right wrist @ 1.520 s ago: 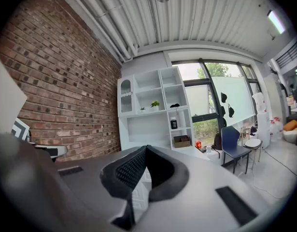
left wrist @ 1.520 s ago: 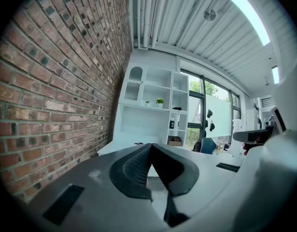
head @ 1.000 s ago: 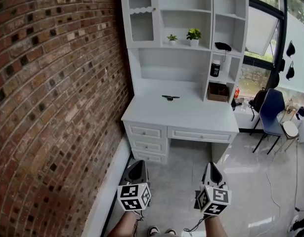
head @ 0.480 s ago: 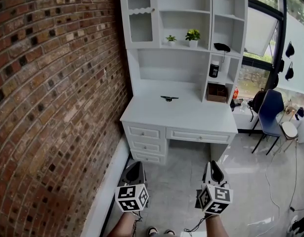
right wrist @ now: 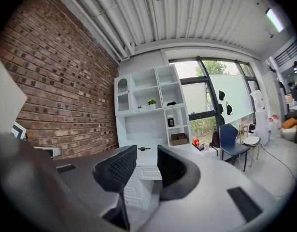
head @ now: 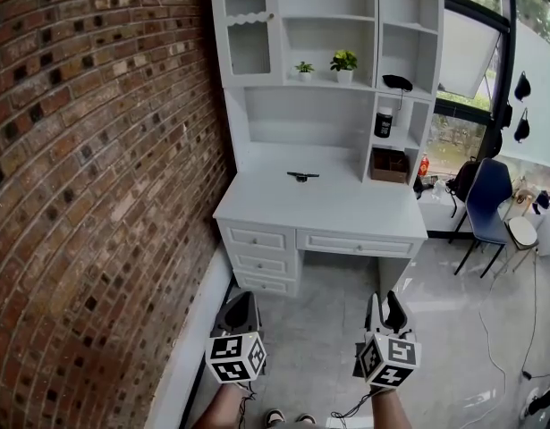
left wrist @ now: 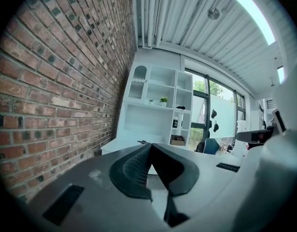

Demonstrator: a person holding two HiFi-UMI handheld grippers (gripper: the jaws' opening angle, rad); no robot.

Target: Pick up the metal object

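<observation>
**Two hand-held grippers held low, metal object well ahead**

Both of my tools hang low over the grey floor [head: 319,347], side by side, each with its marker cube facing up at me. My left hand-held gripper [head: 242,298] has its jaws pressed together at the tips, and in the left gripper view nothing sits between them. My right hand-held gripper [head: 385,300] has its jaws parted by a modest gap, and it grips nothing either.

The metal object [head: 302,176], small, dark and flat, lies on the white tabletop [head: 319,211], well ahead of both grippers and slightly nearer the left one's line. It sits towards the back of the tabletop, apart from anything else there. In the right gripper view it shows far off, just above the gap between the jaws [right wrist: 144,148].

Beyond the object rises a white shelf unit [head: 328,25] with two small potted plants [head: 344,61]. A brick wall [head: 96,150] runs along to the left of my left gripper, and a blue chair [head: 487,195] stands off to the right of my right one.
</observation>
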